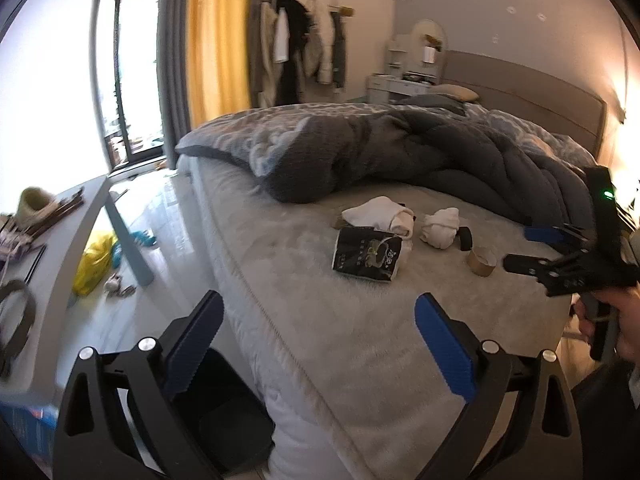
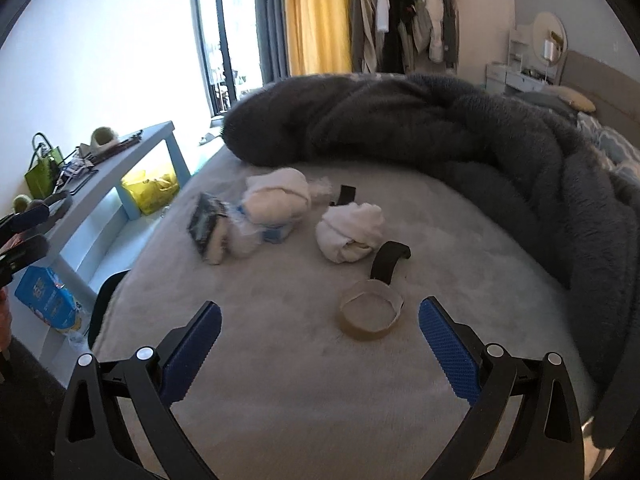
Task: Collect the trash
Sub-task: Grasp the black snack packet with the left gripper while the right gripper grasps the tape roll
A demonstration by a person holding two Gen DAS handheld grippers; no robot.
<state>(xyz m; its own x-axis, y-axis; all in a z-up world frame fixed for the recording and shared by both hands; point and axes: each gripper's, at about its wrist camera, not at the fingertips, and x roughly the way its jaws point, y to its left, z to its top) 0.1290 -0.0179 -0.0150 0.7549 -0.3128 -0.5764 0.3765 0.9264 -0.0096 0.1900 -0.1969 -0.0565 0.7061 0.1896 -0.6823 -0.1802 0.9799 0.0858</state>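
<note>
Both grippers hover over the bed (image 2: 280,400), jaws spread, holding nothing. The right gripper (image 2: 320,344) is just short of the tape roll (image 2: 370,316); white wads (image 2: 350,236) and a black packet (image 1: 366,256) lie beyond it. The left gripper (image 1: 320,340) faces the packet.

Daylit bedroom: yellow curtain (image 2: 316,16) by window (image 2: 224,36), rumpled grey duvet (image 2: 460,132).

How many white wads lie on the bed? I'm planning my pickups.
2. The larger white wad lies beside the black packet; the smaller white wad sits right of it, near the tape ring. The grey duvet may hide more.
</note>
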